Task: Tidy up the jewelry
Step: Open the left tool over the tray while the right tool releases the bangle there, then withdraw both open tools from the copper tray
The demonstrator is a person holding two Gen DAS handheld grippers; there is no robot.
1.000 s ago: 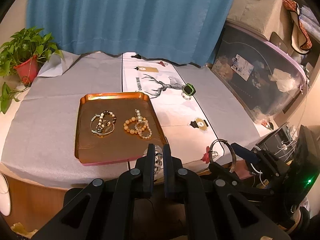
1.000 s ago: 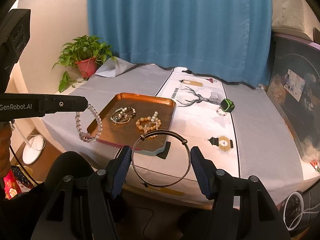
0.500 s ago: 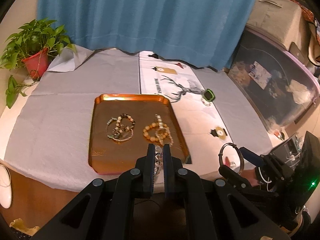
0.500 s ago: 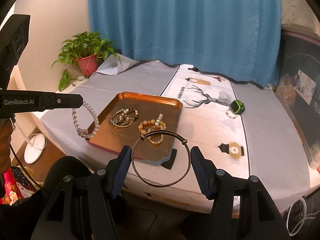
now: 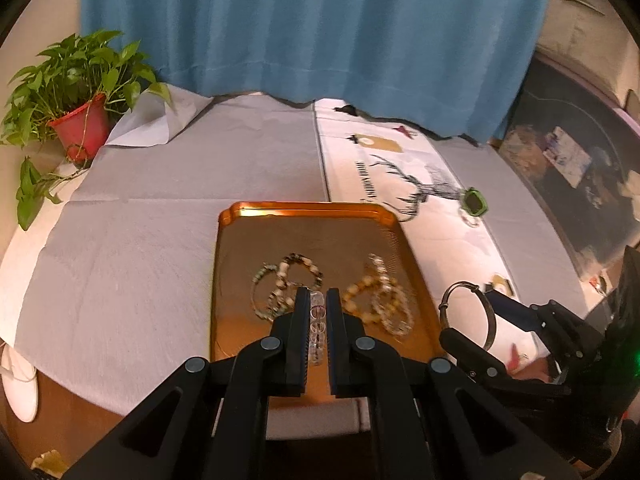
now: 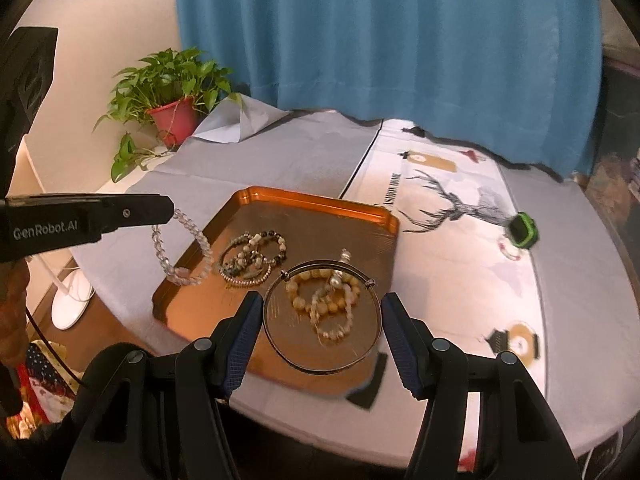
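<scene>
- The left tongs (image 5: 318, 312) are nearly closed, pinching a clear crystal bead bracelet (image 6: 182, 250); its loop hangs free below the tips, over the near left edge of the copper tray (image 6: 316, 204).
- The right tongs (image 6: 322, 316) are spread wide, with a thin metal bangle (image 6: 322, 316) braced between the two pads, held in the air above the tray's near right part.
- Just ahead of the left tongs, a dark mixed-bead bracelet pile (image 5: 286, 284) lies on the tray; to its right lies an amber bead bracelet pile (image 5: 378, 302).
- Seen from the right tongs, the amber pile shows through the bangle's ring.
- The tray sits on the grey-covered desk (image 5: 140, 240), beside a white runner with a deer print (image 6: 452, 236).
- Far right of both tongs, a green-edged watch (image 6: 522, 232) rests on the runner.
</scene>
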